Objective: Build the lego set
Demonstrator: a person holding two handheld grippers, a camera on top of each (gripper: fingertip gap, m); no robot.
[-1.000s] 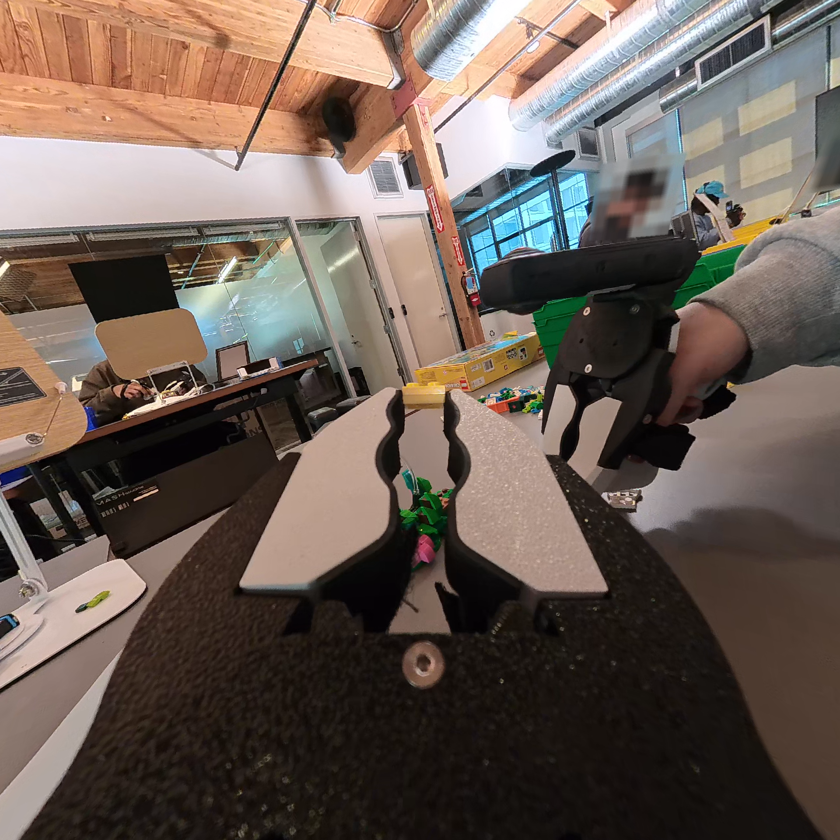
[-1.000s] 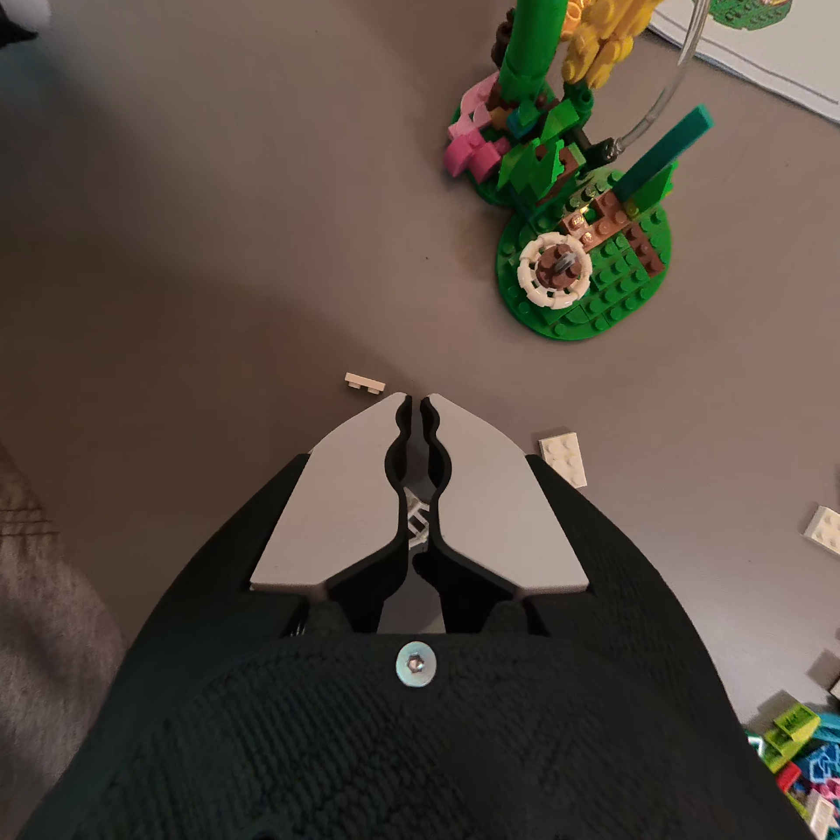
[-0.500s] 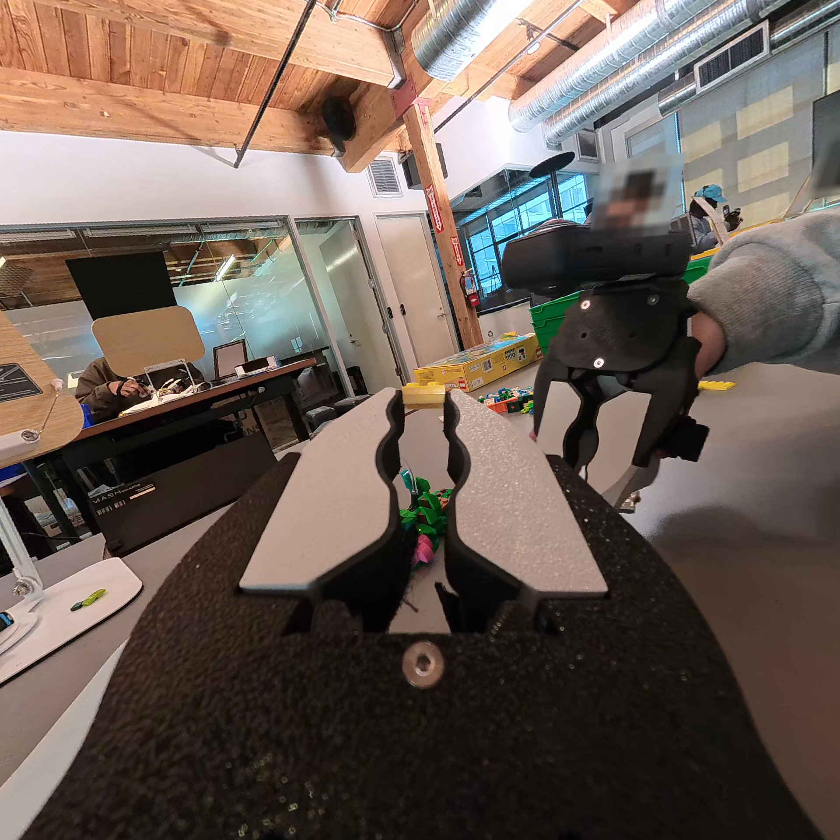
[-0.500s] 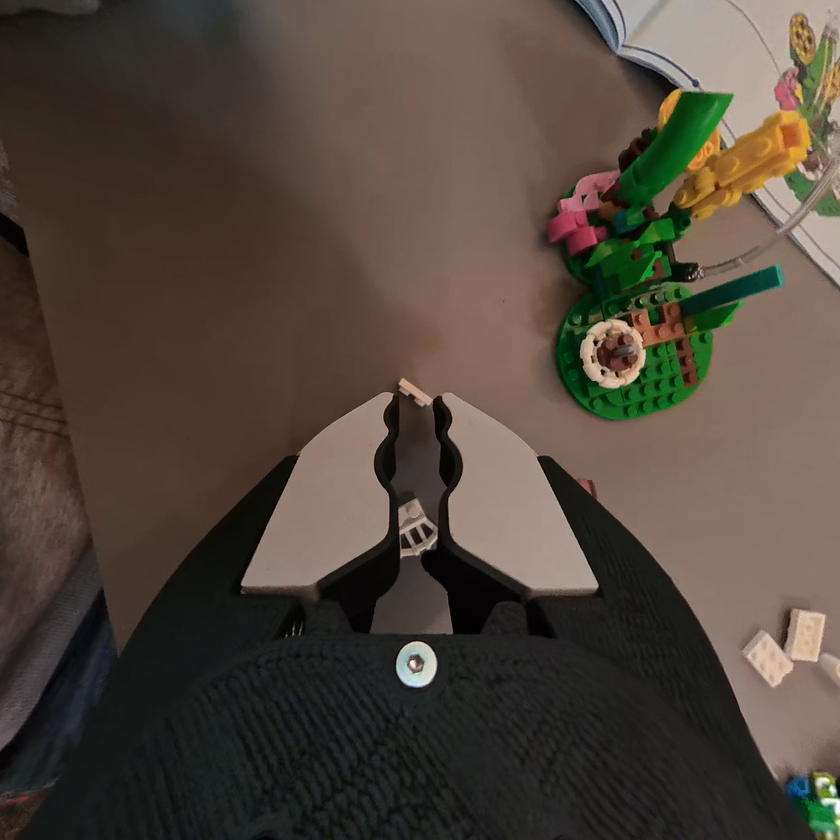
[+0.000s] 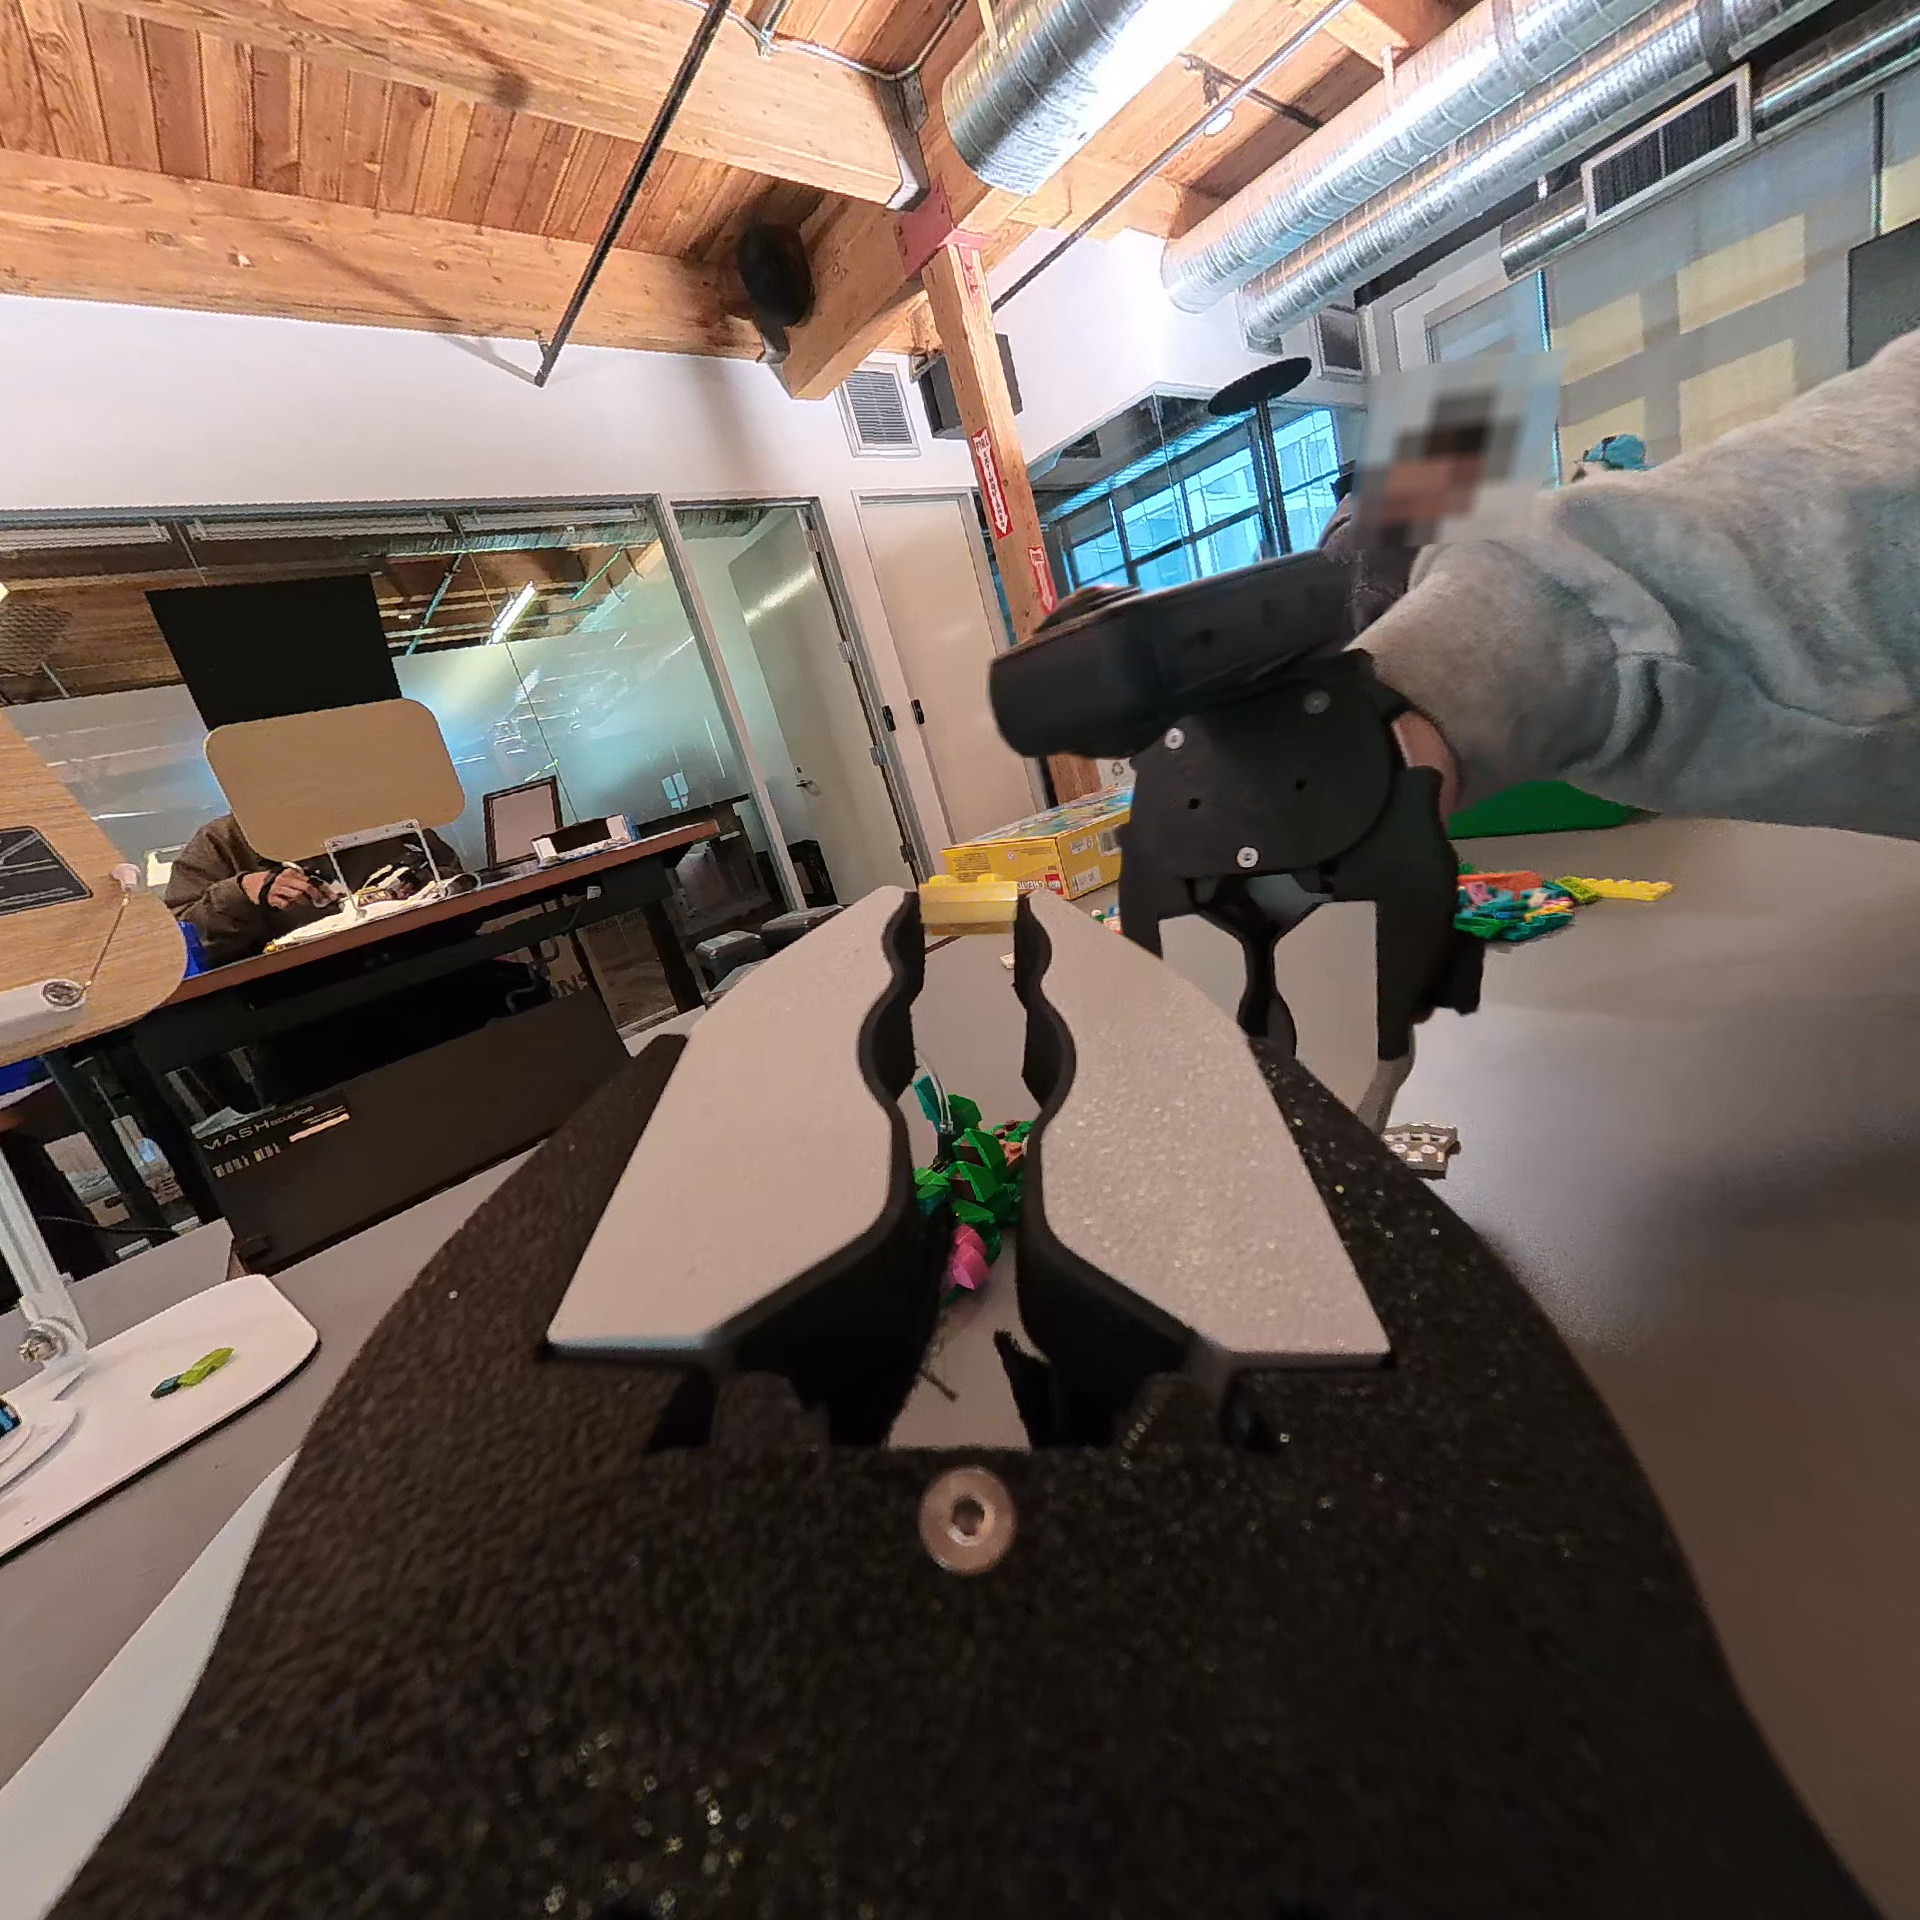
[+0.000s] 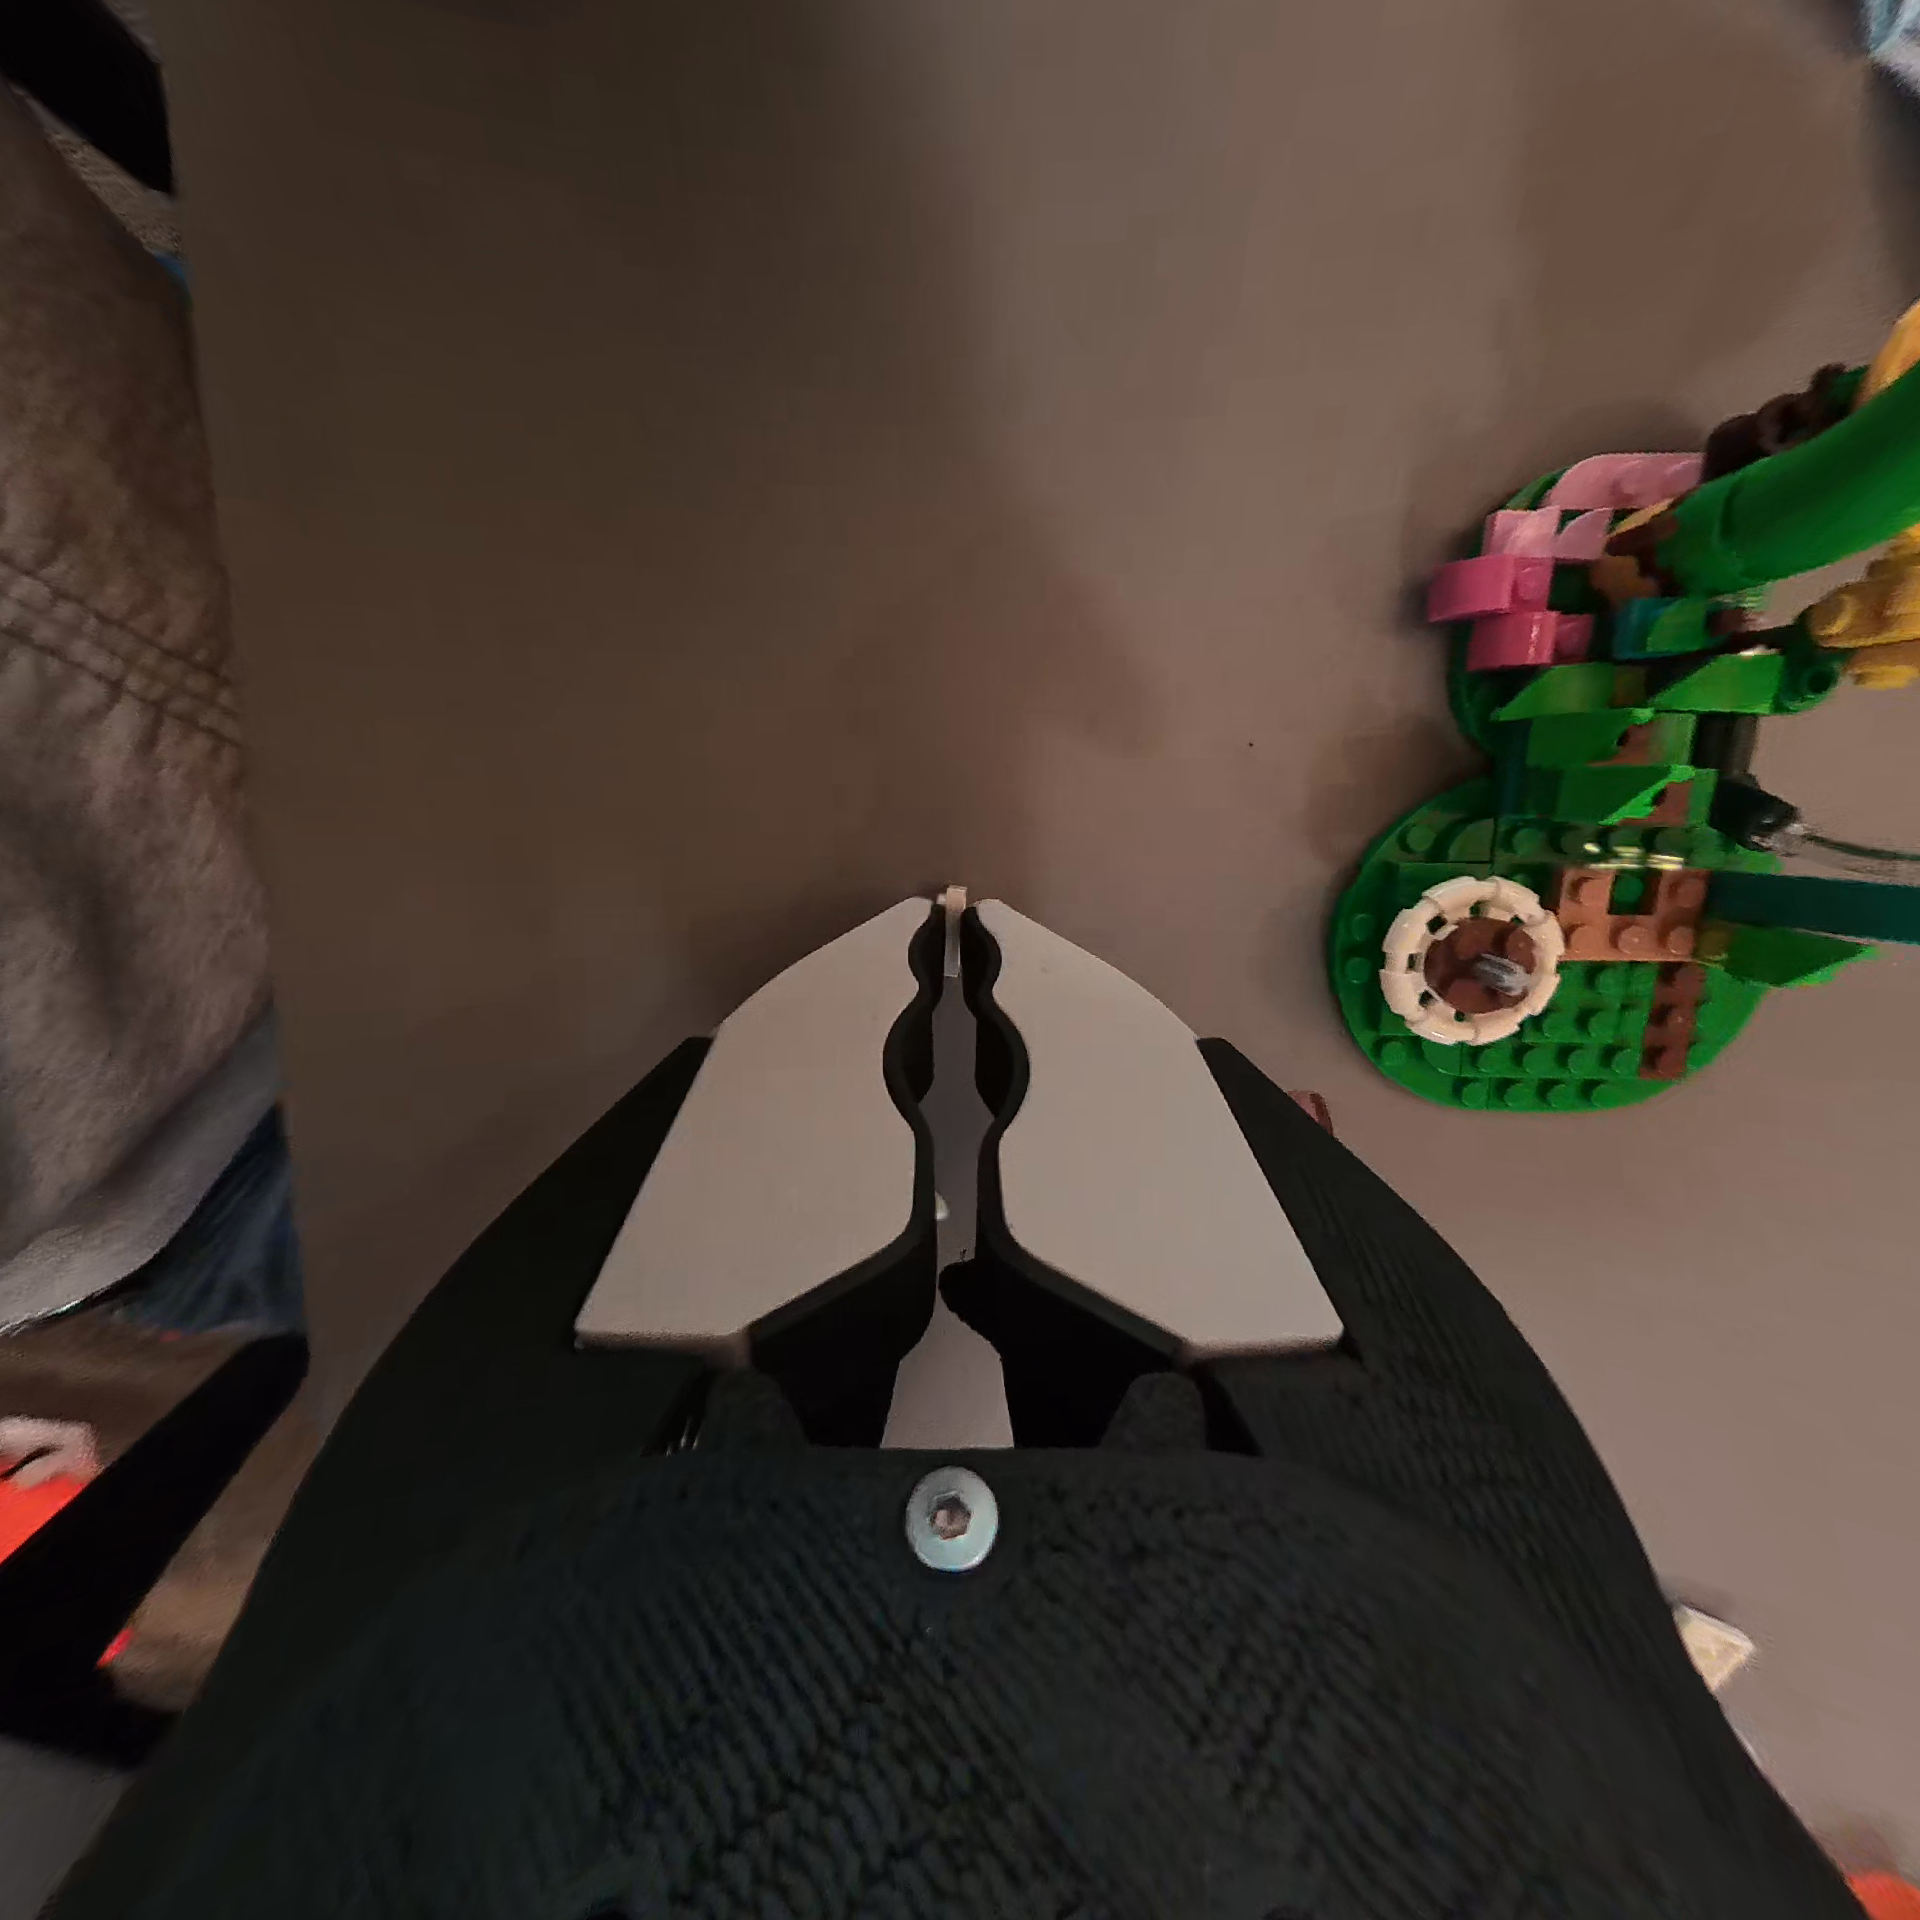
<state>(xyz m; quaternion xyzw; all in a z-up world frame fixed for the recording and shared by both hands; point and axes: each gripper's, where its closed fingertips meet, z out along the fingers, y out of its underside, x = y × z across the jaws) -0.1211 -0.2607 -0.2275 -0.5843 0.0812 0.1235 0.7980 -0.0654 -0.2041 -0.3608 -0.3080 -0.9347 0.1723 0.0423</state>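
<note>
My left gripper [image 5: 968, 920] is shut on a small yellow brick [image 5: 968, 900] at its fingertips and holds it in the air. Below it, between the fingers, part of the green and pink lego build [image 5: 971, 1174] shows on the grey table. My right gripper [image 6: 952, 909] points down at the table, shut on a thin tan plate [image 6: 952, 920]. It also shows in the left wrist view [image 5: 1320, 997], to the right of the left gripper. The build [image 6: 1558, 935], with its white ring [image 6: 1470, 971], green base, pink parts and green stem, lies to the right gripper's right.
A small white round piece [image 5: 1418, 1143] lies on the table under the right gripper. A yellow box [image 5: 1039, 857] and a pile of loose bricks [image 5: 1507, 899] sit at the far side. A white stand base [image 5: 135, 1382] is at left. A grey sleeve [image 6: 104, 727] is at left. Left tips to right tips: about 15 cm.
My right gripper moved left, away from the build, to the tan plate and shut on it. My left gripper stayed still with the yellow brick.
</note>
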